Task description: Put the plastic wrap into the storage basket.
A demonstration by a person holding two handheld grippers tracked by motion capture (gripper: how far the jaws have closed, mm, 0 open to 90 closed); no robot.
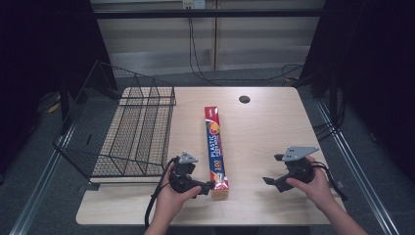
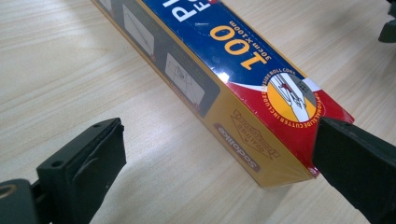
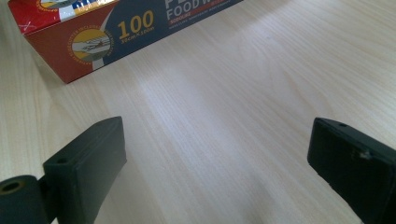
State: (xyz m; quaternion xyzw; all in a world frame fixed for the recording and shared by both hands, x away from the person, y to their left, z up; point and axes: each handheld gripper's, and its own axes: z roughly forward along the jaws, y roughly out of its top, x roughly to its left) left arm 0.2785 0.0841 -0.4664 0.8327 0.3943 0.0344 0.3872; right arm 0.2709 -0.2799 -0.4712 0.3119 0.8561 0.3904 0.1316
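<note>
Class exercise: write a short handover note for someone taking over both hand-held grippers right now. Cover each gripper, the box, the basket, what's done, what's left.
Left hand-held gripper: jaws open around the near end of the plastic wrap box, one jaw at its corner, no squeeze yet.
Right hand-held gripper: open, nothing between its jaws, over bare table to the box's right.
Box: lies flat lengthwise mid-table, beside the wire basket.
Done: approach only.
Left: probably grip and lift the box, perhaps into the basket.
</note>
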